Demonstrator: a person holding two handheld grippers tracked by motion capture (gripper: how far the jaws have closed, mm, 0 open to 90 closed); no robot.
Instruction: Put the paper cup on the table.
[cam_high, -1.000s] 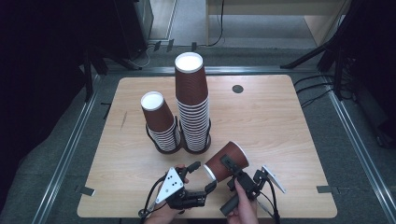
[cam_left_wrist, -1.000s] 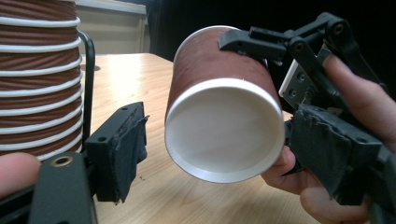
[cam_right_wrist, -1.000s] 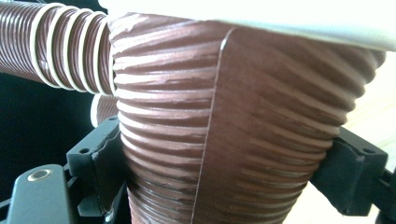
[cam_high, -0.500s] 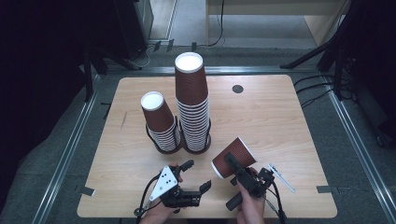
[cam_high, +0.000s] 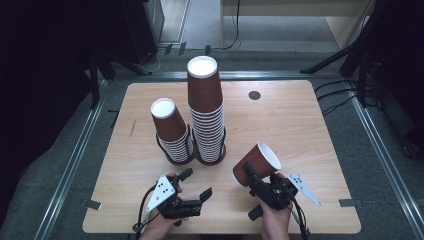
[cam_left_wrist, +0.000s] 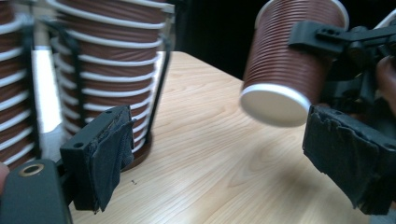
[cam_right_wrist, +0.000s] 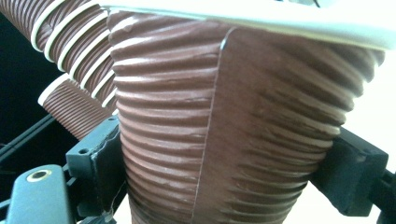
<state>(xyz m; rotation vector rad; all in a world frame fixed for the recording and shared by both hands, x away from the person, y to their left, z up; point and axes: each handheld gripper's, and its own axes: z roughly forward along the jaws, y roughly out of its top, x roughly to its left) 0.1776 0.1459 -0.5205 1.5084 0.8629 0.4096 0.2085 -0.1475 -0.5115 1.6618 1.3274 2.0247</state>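
The right gripper (cam_high: 250, 172) is clamping a single brown ribbed paper cup (cam_high: 256, 165), white-rimmed, above the front right part of the pale wood-grain table (cam_high: 300, 125); in the right gripper view the cup's corrugated wall (cam_right_wrist: 224, 126) is sitting pinched between both black jaws, its vertical seam facing the camera. The cup is lying tilted, open mouth turned up and away from the person, base toward the table's middle. In the left gripper view the cup's white-edged base (cam_left_wrist: 275, 105) is hanging clear of the tabletop.

The left gripper (cam_high: 195, 184) is hovering over the front left part of the table; its jaws have just been opening, and they are standing apart with nothing between them (the fabric-faced pads (cam_left_wrist: 109, 158) are bare).

Behind the grippers two black wire holders are carrying nested, upturned cups of the same ribbed paper: the tall stack (cam_high: 206, 110) is standing just beside the short stack (cam_high: 172, 132), each showing a white disc of a base on top. A small dark round disc (cam_high: 254, 95) is lying far back on the table.
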